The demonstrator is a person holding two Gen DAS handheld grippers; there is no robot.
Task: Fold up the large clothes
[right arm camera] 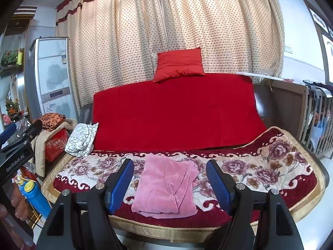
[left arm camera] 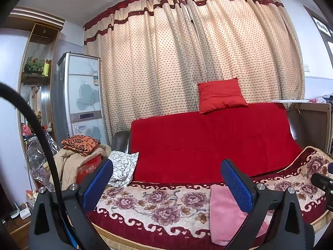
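- The right tool stood with its jaws spread wide and nothing between the blue pads, held above the front edge of the sofa.
- The left tool was likewise wide open and empty-handed, pointing almost level at the sofa back.
- The pink garment, already folded into a rough rectangle, lay flat on the floral blanket near the front edge of the seat, touched by neither tool. In the left wrist view it showed partly behind the right-hand pad.
- The floral blanket covered the seat, bordered in dark red and gold trim.
- At the seat's left end a black-and-white patterned cloth leaned against the backrest.
- Beside the sofa, an orange patterned cloth sat on a heap over a red box.
- A red throw draped the sofa back, with a red cushion perched on top.
- Behind stood dotted cream curtains and a tall air-conditioner unit.
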